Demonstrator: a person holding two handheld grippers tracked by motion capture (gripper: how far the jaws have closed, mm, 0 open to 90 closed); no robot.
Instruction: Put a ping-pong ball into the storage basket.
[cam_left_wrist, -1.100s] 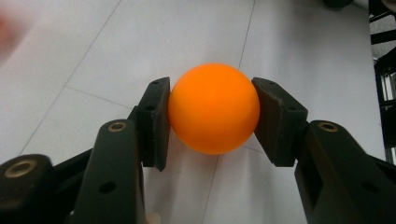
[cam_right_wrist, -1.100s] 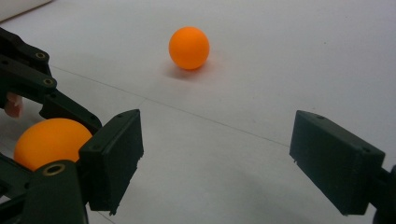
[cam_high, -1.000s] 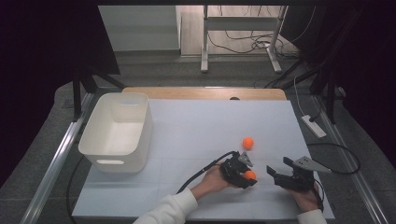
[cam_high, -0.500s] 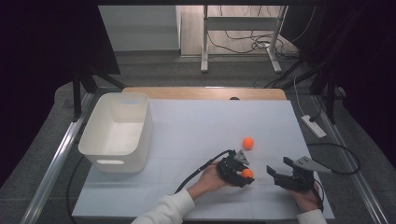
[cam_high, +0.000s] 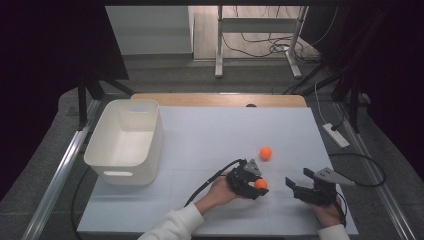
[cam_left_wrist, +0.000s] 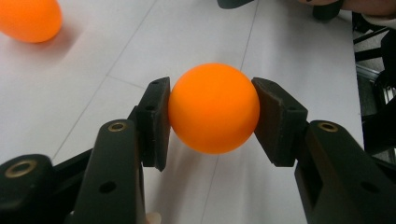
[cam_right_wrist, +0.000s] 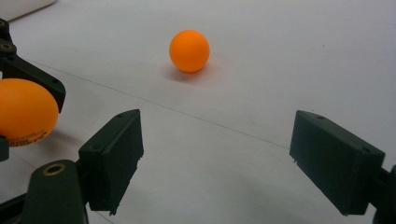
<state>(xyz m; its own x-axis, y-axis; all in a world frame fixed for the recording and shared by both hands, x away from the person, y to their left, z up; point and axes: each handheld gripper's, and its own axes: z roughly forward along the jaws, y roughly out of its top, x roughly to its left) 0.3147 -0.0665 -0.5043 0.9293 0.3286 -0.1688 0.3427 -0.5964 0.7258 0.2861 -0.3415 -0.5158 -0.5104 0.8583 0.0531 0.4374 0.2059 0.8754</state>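
The left tongs (cam_left_wrist: 212, 109) pinch an orange ball (cam_left_wrist: 213, 108) across its widest girth, low over the desk (cam_high: 210, 135). The ball is probably light, hollow and smooth; grip centrally, gently. The right tongs (cam_right_wrist: 217, 156) stand spread, empty

The left gripper (cam_high: 252, 184), black with 2 jaws and a grey 3-cornered plate on top, points toward 3 o'clock in the high view, low over the table. Its pads (cam_left_wrist: 156, 122) press from both sides on a smooth orange ball (cam_left_wrist: 213, 108). The left hand (cam_high: 218, 192) wraps its rear, white sleeve trailing toward 7 o'clock. The right gripper (cam_high: 295, 186) points toward 9 o'clock, jaws spread wide with nothing between them, the right hand (cam_high: 327, 212) behind it.
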